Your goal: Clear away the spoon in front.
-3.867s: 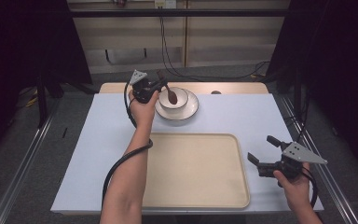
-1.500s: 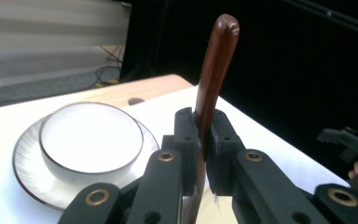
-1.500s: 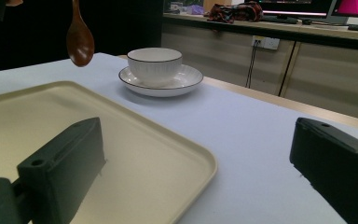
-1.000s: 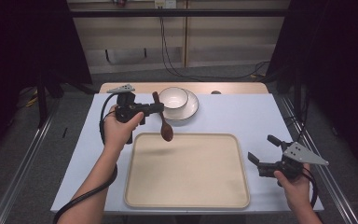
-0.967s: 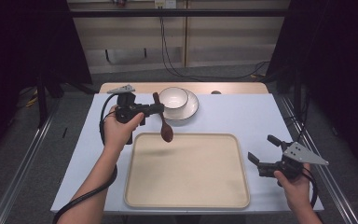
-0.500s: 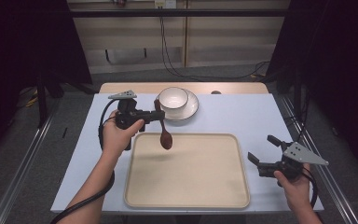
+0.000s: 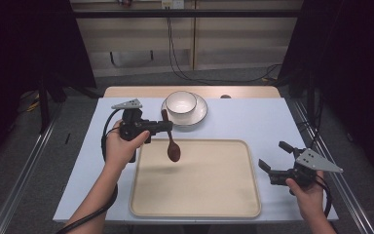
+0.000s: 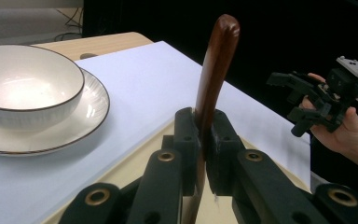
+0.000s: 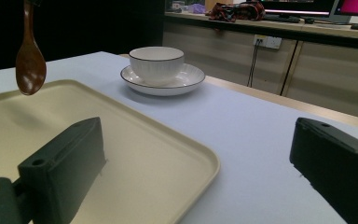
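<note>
**Wooden spoon held above the tray's far-left corner**

The left hand-held gripper [image 7: 161,127] is clamped on the handle of a dark wooden spoon [image 7: 171,141]. In the left gripper view the two black jaws press on either side of the handle, which rises upright between them. The spoon hangs with its bowl end down, clear of the cream tray [image 7: 199,204] and over the tray's far-left corner; its shadow falls on the tray below.

Just beyond the tray, a white bowl [image 7: 181,102] with a dark rim sits on a matching saucer [image 7: 200,112], both on the pale blue surface [image 7: 253,119].

The right hand-held gripper [image 7: 277,157] is held by the person's hand near the tray's right edge, jaws spread wide with nothing between them, well apart from the spoon.
</note>
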The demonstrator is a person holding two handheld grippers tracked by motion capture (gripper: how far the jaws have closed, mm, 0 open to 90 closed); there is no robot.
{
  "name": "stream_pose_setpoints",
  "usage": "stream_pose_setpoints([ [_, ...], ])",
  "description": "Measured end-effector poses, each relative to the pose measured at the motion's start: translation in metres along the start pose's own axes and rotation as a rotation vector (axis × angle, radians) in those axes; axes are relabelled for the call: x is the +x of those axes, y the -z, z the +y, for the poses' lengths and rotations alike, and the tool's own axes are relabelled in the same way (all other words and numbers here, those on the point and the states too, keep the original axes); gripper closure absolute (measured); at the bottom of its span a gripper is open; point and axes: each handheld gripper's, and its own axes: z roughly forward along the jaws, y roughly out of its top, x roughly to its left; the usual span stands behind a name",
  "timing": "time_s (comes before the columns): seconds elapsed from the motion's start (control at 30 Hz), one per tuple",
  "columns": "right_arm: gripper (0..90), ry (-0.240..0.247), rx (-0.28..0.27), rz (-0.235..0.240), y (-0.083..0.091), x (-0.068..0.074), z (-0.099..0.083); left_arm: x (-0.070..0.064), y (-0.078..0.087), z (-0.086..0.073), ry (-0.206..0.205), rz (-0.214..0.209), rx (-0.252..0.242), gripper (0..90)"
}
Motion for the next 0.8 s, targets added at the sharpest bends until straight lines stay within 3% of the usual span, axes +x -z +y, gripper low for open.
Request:
stream_pose_setpoints([
  [0.23,2.8,0.003,-0.002,0.000,0.000,0.000,0.000,-0.005,0.001,-0.006,-0.012,-0.006,0.007,84.0],
  [0.8,2.8,0.003,-0.001,-0.002,0.000,0.000,0.000,-0.013,0.000,-0.027,0.008,-0.038,0.042,84.0],
])
